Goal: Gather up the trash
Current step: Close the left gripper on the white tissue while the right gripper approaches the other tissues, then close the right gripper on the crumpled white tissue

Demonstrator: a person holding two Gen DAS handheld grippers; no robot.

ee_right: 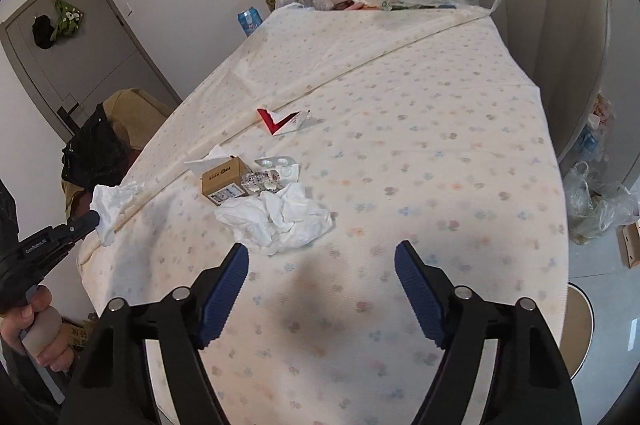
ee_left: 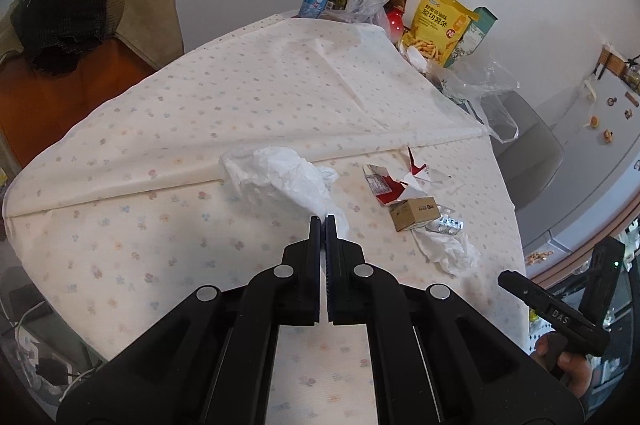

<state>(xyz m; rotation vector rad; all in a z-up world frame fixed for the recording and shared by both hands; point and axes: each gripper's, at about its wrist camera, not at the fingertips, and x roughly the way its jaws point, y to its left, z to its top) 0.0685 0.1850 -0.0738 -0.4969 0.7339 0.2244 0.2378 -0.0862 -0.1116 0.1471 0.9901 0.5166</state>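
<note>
Here, the desk (ee_right: 460,153) was covered by a soft cream cloth with a faint floral print, folded back on itself along a diagonal ridge, so the litter lay on the lower, single layer. Snack bags and clear plastic bags were pushed to the far edge, probably to keep the working area free. 1 large crumpled tissue (ee_left: 276,173) lay by the fold, thin and deeply creased; the left tongs (ee_left: 324,219) were pressed together on its trailing corner, a hold suited to limp paper that cannot be gripped across its bulk. A second crumpled tissue (ee_right: 276,221) lay just ahead of the right tongs (ee_right: 322,253), which were spread wide, blue ribbed pads exposed, holding nothing. Touching that tissue were a small brown carton (ee_right: 224,181), rigid and boxy, and a glossy blister pack (ee_right: 276,171). Farther off lay a torn red-and-white wrapper (ee_right: 284,121), flat and angular.
</note>
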